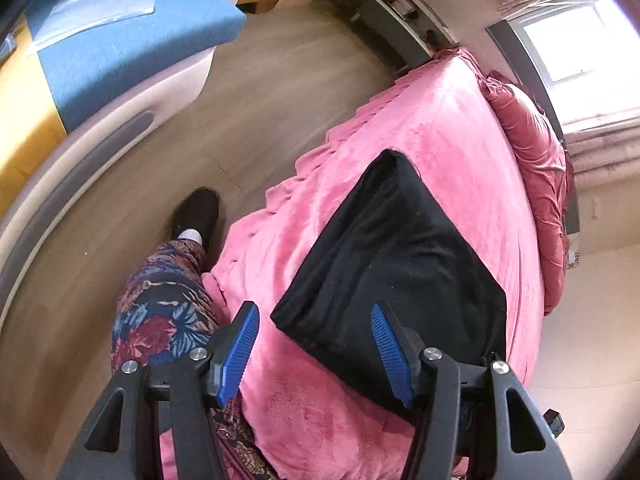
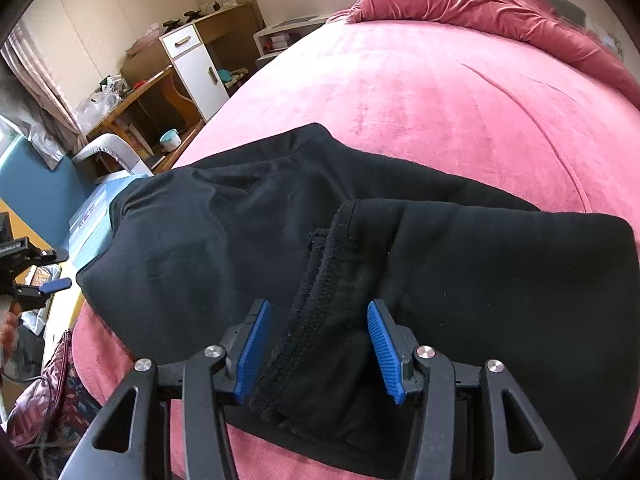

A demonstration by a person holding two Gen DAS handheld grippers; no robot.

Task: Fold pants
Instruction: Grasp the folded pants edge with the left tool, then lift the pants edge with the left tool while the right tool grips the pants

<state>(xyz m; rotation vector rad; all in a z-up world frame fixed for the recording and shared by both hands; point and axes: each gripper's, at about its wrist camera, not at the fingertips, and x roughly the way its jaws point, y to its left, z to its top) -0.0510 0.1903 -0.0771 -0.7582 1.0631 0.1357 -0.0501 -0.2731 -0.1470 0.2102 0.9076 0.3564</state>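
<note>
Black pants (image 1: 392,264) lie folded into a compact block on the pink bed cover (image 1: 440,128). My left gripper (image 1: 316,344) is open above the near corner of the pants, its blue pads (image 1: 240,348) apart and holding nothing. In the right wrist view the pants (image 2: 240,232) spread in layers, with a stitched hem edge (image 2: 320,280) running toward me. My right gripper (image 2: 318,344) is open, its blue pads (image 2: 382,348) standing either side of that hem fold, not closed on it. The left gripper (image 2: 44,284) shows at the far left edge of that view.
A red pillow (image 1: 536,168) lies at the head of the bed. The person's floral-trousered leg (image 1: 160,312) and black shoe (image 1: 196,216) stand on the wooden floor (image 1: 248,92) beside the bed. A blue-topped unit (image 1: 132,40) is left. A desk and white cabinet (image 2: 196,64) stand beyond.
</note>
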